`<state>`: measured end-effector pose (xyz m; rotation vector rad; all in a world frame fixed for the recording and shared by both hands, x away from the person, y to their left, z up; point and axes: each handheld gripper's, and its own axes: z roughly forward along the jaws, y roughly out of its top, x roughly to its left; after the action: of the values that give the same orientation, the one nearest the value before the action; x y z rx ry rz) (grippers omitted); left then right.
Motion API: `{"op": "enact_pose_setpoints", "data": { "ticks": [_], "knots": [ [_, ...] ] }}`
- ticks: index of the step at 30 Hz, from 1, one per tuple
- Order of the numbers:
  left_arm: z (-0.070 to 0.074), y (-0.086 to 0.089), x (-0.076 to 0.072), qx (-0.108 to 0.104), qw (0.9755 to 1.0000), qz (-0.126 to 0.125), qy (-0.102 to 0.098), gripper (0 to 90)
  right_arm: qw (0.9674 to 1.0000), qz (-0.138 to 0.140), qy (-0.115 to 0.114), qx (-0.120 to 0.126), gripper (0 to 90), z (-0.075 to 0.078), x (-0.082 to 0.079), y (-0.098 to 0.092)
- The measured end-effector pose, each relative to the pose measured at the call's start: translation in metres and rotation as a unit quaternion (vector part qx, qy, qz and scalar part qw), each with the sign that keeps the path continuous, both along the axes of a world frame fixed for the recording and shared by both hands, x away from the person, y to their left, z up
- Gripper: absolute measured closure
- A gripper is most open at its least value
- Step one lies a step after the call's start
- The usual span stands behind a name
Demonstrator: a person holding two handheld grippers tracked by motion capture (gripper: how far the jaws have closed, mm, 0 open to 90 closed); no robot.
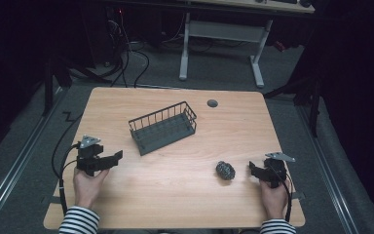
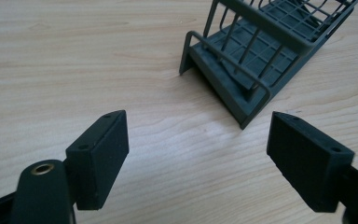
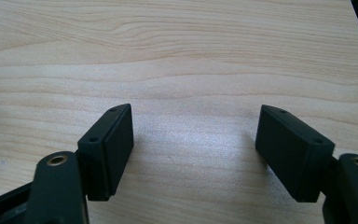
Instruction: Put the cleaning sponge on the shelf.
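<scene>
A dark grey wire basket [image 1: 163, 127] stands slantwise on the wooden table [image 1: 175, 195], a little behind its middle. A steel wool scourer [image 1: 225, 170] lies at the front right. My left gripper [image 1: 113, 158] is held above the table's left side, pointing right toward the basket, jaws wide apart with nothing between them. In the left gripper view the basket's near corner [image 2: 242, 79] lies just beyond the left gripper [image 2: 198, 126]. My right gripper [image 1: 252, 168] rests at the front right, just right of the scourer, open. The right gripper [image 3: 196, 122] has bare wood between its jaws.
A round grey cable grommet [image 1: 212, 103] sits near the table's far edge. Beyond the table stand a white-legged desk [image 1: 219, 44] and loose cables on the floor [image 1: 126, 58]. A black cable [image 1: 61, 151] trails off the left edge.
</scene>
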<state>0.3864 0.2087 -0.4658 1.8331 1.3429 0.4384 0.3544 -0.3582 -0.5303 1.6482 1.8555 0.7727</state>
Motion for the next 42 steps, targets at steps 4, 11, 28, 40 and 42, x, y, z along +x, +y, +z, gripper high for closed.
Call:
{"op": "enact_pose_setpoints", "data": {
  "ticks": [4,11,28,40,42],
  "knots": [
    [0.009,-0.008,0.005,-0.003,1.0,-0.005,-0.006,20.1,1.0,0.001,0.0,0.0,27.7,0.0,0.0,0.0],
    [0.027,-0.026,0.018,0.006,0.9995,-0.027,-0.013,19.4,1.0,0.002,0.0,0.0,27.7,0.0,0.0,0.0],
    [0.033,-0.061,0.059,0.033,0.9991,-0.027,-0.005,22.3,1.0,0.002,0.0,0.0,27.7,0.0,0.0,0.0],
    [0.018,-0.074,0.078,0.063,0.9977,-0.014,0.02,32.5,1.0,0.004,0.0,0.0,27.8,0.0,0.001,0.0],
    [0.017,-0.073,0.079,0.062,0.9977,-0.014,0.022,35.0,1.0,0.004,-0.001,0.0,27.8,0.0,0.001,0.0]
  ]
}}
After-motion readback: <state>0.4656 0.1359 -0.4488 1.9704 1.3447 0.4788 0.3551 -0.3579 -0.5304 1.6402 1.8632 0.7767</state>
